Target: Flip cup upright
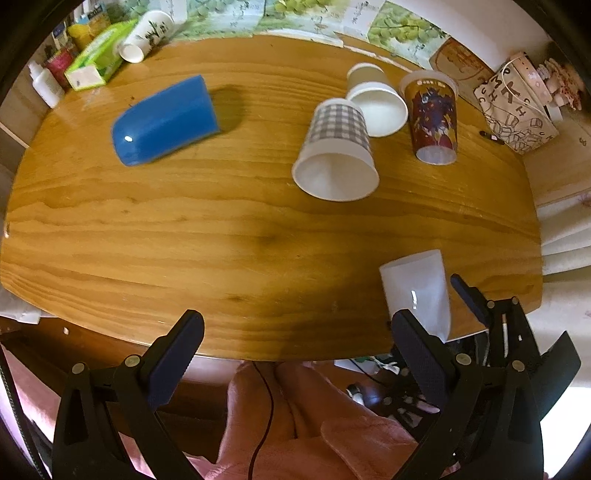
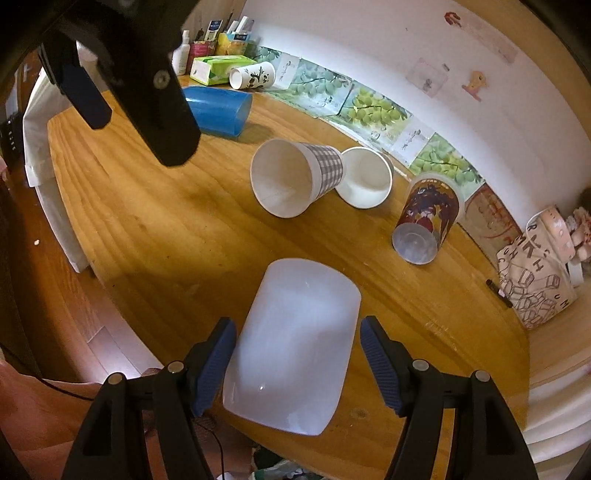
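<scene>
A white cup point(image 2: 295, 350) lies on its side at the near edge of the wooden table point(image 2: 166, 229). My right gripper point(image 2: 297, 360) is open, its two fingers on either side of the cup with a small gap on each side. The same cup point(image 1: 417, 291) and the right gripper point(image 1: 465, 295) show in the left wrist view at lower right. My left gripper point(image 1: 295, 343) is open and empty above the table's near edge. A blue cup point(image 1: 164, 120) lies on its side at the far left.
A checked paper cup point(image 1: 338, 147), a plain white paper cup point(image 1: 376, 99) and a printed plastic cup point(image 1: 432, 118) lie tipped mid-table. A panda cup point(image 1: 146, 35), a tissue box point(image 1: 98, 59), bottles and a printed bag point(image 1: 517, 107) line the back.
</scene>
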The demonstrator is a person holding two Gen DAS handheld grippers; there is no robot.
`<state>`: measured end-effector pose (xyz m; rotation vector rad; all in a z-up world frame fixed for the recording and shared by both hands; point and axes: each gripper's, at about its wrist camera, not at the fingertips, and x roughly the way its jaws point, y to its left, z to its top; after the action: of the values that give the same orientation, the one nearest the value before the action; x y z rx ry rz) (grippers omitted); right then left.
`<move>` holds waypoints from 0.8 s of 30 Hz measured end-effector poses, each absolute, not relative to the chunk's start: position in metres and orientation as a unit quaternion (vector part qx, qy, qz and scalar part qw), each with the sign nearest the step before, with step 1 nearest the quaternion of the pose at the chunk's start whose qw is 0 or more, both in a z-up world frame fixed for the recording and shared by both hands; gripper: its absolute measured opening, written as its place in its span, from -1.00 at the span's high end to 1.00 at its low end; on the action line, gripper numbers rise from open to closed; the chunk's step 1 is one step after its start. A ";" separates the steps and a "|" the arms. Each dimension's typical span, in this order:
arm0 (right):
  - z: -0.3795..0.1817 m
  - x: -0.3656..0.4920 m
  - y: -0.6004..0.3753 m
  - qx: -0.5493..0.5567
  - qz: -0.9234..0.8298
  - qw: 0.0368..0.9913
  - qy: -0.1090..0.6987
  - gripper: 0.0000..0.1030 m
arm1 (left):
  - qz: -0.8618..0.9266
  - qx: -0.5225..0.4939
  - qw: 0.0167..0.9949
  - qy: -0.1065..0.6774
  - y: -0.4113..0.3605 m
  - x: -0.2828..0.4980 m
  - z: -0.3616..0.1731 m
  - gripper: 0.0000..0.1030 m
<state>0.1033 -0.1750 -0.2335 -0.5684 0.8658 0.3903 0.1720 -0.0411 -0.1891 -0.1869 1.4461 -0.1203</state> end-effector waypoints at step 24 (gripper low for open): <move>-0.224 0.090 -0.221 -0.104 0.256 0.829 0.487 -0.51 | -0.088 -0.133 0.699 0.698 -0.085 0.178 -0.234 -0.96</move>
<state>0.0900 -0.2214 -0.2241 -0.2206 1.0337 0.5434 0.1782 -0.0850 -0.2339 -0.2970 1.5548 -0.1960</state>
